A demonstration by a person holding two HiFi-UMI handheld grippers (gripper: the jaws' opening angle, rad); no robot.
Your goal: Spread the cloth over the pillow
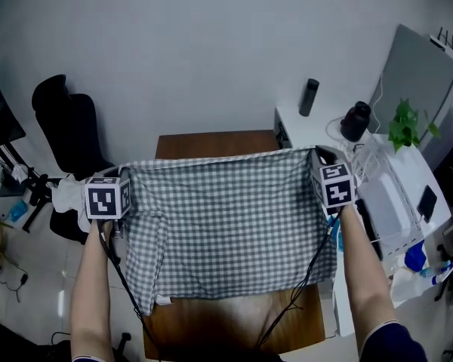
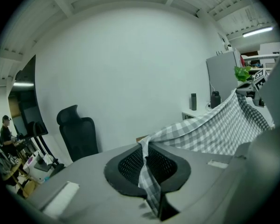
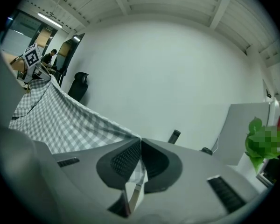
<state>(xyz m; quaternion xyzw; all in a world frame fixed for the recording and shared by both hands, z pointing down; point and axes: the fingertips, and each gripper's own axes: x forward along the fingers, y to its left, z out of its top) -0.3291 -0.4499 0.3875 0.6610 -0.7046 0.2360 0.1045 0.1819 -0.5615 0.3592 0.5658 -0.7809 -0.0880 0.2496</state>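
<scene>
2 hand-held grippers [image 2: 143, 149] [image 3: 140, 146] clamp the checked cloth [image 1: 226, 217]; tag [image 1: 162, 301] seemingly unreadable.

Cloth [image 1: 226, 217] grey-and-white gingham check; table [image 1: 211, 143] brown wood grain; office chair [image 1: 72, 127] black; plant [image 1: 404, 123] bright green; bottle [image 1: 309, 96] dark grey; wall [image 1: 211, 51] plain pale grey; side desk [image 1: 317, 130] white; sleeve [image 1: 385, 343] dark blue

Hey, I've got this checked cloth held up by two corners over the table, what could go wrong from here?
The left gripper and right gripper each pinch only a thin corner of the cloth, so a corner might slip out. The cloth's left side hangs folded past the table, so it may land crooked. The pillow isn't visible, so alignment is a guess.
</scene>
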